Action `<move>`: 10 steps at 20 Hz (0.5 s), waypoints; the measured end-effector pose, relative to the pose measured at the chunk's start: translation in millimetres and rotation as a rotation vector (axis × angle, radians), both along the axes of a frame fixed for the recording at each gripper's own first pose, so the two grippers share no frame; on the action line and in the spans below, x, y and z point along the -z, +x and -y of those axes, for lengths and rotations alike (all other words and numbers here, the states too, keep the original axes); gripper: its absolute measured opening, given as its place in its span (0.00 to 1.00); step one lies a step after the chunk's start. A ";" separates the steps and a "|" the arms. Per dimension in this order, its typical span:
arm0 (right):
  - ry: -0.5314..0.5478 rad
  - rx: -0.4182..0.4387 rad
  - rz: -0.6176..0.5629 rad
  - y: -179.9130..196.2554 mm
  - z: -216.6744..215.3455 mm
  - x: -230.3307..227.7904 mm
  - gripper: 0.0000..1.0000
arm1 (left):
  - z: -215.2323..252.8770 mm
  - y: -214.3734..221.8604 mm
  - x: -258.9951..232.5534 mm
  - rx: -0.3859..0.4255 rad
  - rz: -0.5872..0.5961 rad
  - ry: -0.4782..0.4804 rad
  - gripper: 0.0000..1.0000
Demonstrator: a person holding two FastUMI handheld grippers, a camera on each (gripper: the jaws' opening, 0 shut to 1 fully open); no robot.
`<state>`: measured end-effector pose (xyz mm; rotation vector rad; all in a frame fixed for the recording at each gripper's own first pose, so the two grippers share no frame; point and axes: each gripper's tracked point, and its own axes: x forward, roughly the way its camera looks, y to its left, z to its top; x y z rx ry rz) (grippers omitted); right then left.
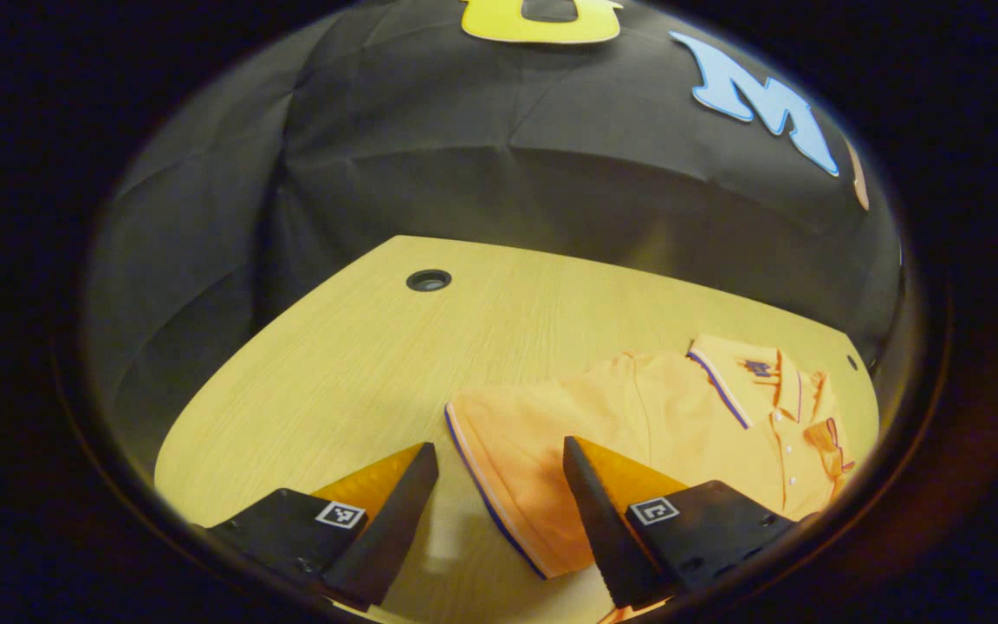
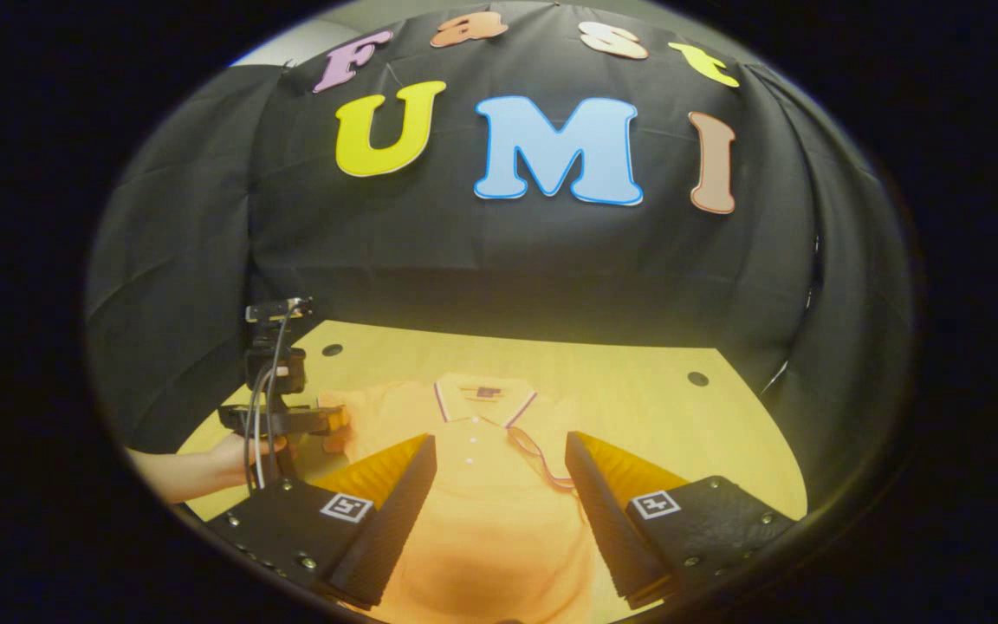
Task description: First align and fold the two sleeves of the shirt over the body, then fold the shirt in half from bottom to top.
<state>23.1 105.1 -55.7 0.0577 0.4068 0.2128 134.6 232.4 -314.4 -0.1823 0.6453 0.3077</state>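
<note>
Light wood table spans the lower half of both views. Round dark grommet hole at 11 o'clock in the left gripper view. Two more holes, at 9 o'clock and 3 o'clock, in the right gripper view.

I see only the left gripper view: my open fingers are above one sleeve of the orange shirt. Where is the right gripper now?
Observer: The right gripper hangs above the body of the shirt, on the near side of the collar, with its jaws open.
Operator: Does it grip any cloth?
Observer: No. The button placket shows in the gap between its fingers, and they pinch nothing.
Operator: How does my gripper look from there?
Observer: Your left gripper is at the sleeve on the left of that view, and a hand holds it from behind. I cannot tell whether it touches the cloth.
</note>
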 end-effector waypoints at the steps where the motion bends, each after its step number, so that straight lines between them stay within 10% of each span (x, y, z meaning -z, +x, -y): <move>1: 0.005 0.001 0.000 -1.5 -0.7 -2.3 0.93 | -0.1 5.6 3.0 0.017 0.000 0.008 0.94; 6: 0.057 0.036 -0.009 -5.9 -4.5 -10.0 0.93 | 9.9 8.9 2.1 0.065 -0.043 0.053 0.94; 10: 0.103 0.065 -0.020 -16.7 -4.9 -13.6 0.93 | 23.8 15.2 6.9 0.091 -0.050 0.051 0.65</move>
